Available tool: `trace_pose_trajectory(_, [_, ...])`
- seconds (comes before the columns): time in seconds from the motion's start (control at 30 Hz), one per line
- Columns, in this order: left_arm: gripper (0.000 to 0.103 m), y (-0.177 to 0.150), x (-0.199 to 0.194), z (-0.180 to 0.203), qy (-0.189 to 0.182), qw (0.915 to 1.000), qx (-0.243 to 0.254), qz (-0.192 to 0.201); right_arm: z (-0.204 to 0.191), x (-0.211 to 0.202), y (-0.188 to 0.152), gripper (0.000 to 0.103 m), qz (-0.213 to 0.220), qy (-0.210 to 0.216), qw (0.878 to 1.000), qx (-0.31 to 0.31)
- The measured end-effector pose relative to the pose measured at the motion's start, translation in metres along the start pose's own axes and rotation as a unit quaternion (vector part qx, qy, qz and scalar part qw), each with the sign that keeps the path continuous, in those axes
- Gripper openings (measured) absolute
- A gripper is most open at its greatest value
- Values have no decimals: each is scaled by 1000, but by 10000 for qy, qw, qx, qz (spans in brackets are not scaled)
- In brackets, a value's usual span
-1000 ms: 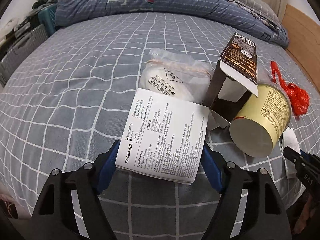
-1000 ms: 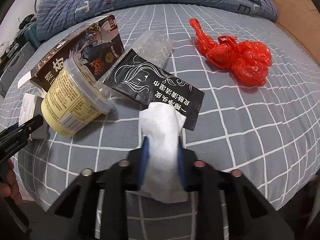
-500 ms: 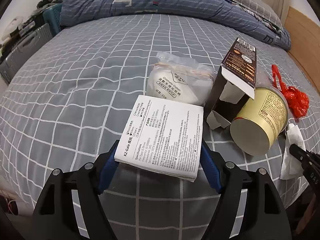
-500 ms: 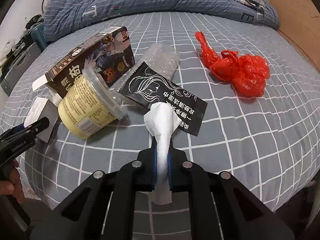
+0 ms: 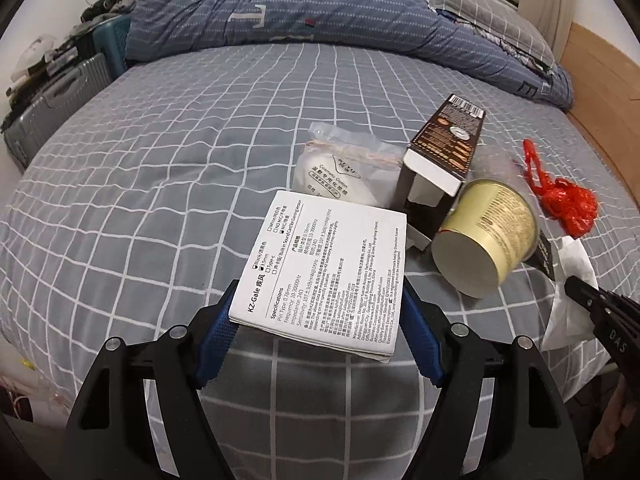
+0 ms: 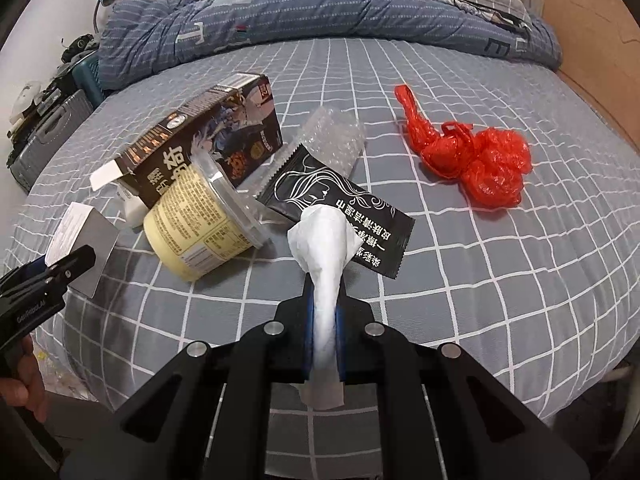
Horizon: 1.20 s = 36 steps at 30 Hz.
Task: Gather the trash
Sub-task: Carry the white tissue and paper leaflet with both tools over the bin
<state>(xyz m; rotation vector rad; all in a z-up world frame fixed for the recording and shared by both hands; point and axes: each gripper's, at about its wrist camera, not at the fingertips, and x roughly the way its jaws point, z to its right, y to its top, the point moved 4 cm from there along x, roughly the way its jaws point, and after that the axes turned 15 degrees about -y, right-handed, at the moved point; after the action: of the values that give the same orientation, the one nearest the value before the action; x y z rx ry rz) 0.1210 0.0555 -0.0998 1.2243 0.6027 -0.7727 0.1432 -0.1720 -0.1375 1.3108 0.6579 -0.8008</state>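
My left gripper (image 5: pixel 320 312) is shut on a white printed box (image 5: pixel 332 264), its blue pads pressing both sides, and holds it above the grey checked bed sheet (image 5: pixel 160 184). My right gripper (image 6: pixel 323 312) is shut on a crumpled white tissue (image 6: pixel 324 240), lifted off the sheet. On the bed lie a yellow tub (image 6: pixel 204 220) on its side, a dark carton (image 6: pixel 208 140), a black sachet (image 6: pixel 340 208), bubble wrap (image 6: pixel 332 140), a red plastic bag (image 6: pixel 472 156) and a bag of cotton pads (image 5: pixel 340 172).
A blue striped quilt (image 5: pixel 320 12) is heaped along the far side of the bed. A grey suitcase (image 5: pixel 52 108) stands at the left of it, a wooden headboard (image 5: pixel 600 80) at the right. The bed's near edge lies just below both grippers.
Both grippers have risen from the sheet with what they hold. The right jaws have squeezed the tissue from a wide wad into a narrow strip.
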Motion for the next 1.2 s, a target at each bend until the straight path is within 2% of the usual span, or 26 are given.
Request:
trace_pose_trajectory(0.5, [73, -18, -35, 22, -111, 9999, -63, 51, 1, -46, -7, 8, 320, 88, 9994, -119])
trace_pose_trajectory(1.2, [73, -53, -90, 45, -192, 9997, -111, 135, 1, -103, -39, 8, 439, 219, 9987, -160])
